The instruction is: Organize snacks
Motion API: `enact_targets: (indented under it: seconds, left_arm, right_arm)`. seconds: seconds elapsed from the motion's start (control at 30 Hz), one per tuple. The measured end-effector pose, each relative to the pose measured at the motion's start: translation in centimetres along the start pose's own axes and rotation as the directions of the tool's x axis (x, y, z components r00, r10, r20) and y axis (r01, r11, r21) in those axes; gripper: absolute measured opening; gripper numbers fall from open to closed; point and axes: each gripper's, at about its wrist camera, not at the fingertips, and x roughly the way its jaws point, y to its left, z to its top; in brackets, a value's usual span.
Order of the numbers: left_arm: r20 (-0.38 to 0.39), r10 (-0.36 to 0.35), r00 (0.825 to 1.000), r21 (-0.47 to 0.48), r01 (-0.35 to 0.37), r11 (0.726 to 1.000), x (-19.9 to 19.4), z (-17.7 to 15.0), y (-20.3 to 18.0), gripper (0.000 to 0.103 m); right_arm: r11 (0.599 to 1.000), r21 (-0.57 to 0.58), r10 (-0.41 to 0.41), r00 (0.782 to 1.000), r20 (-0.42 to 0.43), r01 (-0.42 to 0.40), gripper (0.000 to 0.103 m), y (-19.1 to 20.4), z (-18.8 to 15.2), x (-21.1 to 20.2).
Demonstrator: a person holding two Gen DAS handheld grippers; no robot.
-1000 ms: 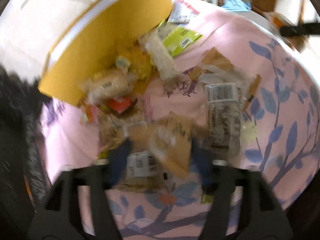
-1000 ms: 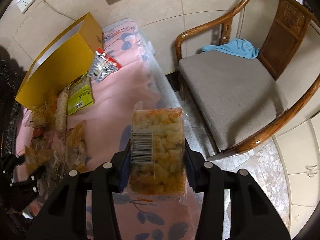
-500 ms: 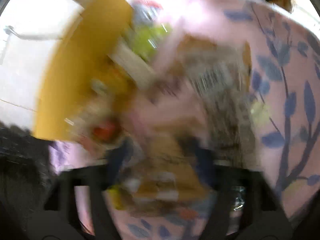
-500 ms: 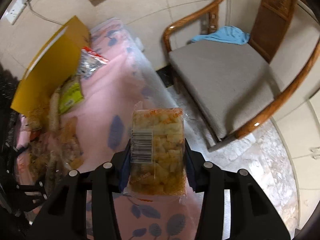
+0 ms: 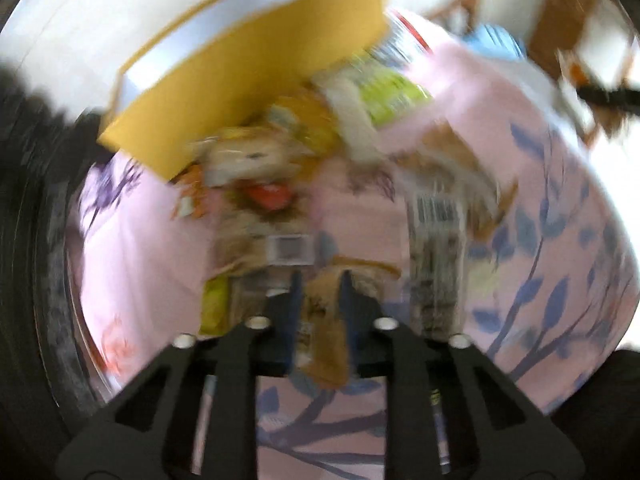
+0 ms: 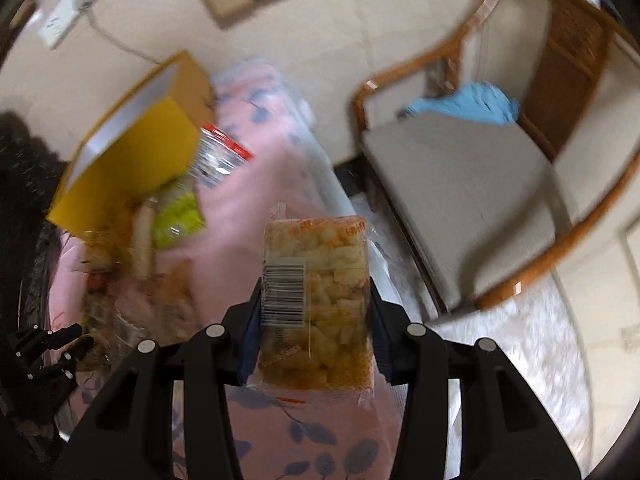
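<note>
In the blurred left wrist view, my left gripper (image 5: 320, 280) is closing its jaws on a brown snack packet (image 5: 326, 336), which sits pinched between the blue pads. Beyond it a heap of snack packets (image 5: 280, 168) lies on the pink cloth beside a yellow box (image 5: 256, 68). A clear pack with a barcode (image 5: 436, 236) lies to the right. In the right wrist view, my right gripper (image 6: 316, 292) is shut on a clear pack of yellow puffed snacks (image 6: 320, 304), held above the cloth's edge. The left gripper (image 6: 48, 344) shows at far left.
The pink leaf-print cloth (image 6: 248, 208) covers the table. A wooden armchair (image 6: 480, 184) with a grey cushion and a blue rag (image 6: 468, 104) stands to the right. A green packet (image 6: 176, 216) and a red-silver packet (image 6: 220, 156) lie by the yellow box (image 6: 132, 160). A wall socket (image 6: 68, 12) sits at top left.
My left gripper's jaws have narrowed from wide apart onto the brown packet, and the view has lifted and rolled. My right gripper has risen a little, keeping its grip on the puffed-snack pack.
</note>
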Motion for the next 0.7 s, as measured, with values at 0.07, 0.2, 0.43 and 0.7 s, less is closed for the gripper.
enact_targets:
  seconds: [0.07,0.2,0.43,0.7]
  left_arm:
    - [0.059,0.021,0.998,-0.058,-0.017,0.998,-1.6,0.1,0.9,0.015]
    - [0.133,0.058,0.989,-0.193,-0.031,0.981,-3.3,-0.1,3.2,0.009]
    - [0.124,0.09,0.988,-0.023,-0.088,0.996,-2.0,-2.8,0.7,0.064]
    - [0.006,-0.07,0.998,0.071,0.069,0.995,3.4,-2.3,-2.1,0.002]
  right_arm:
    - [0.997,-0.075,0.02,0.999,0.027,-0.018,0.046,1.7,1.6,-1.0]
    - [0.983,-0.167,0.083,0.996,0.037,-0.076,0.046,4.5,3.7,-1.9]
    - [0.955,-0.252,0.161,0.987,-0.001,-0.156,0.046,7.8,3.9,-1.8]
    - [0.974,-0.188,0.117,0.991,-0.058,-0.126,0.046,6.5,3.1,-0.2]
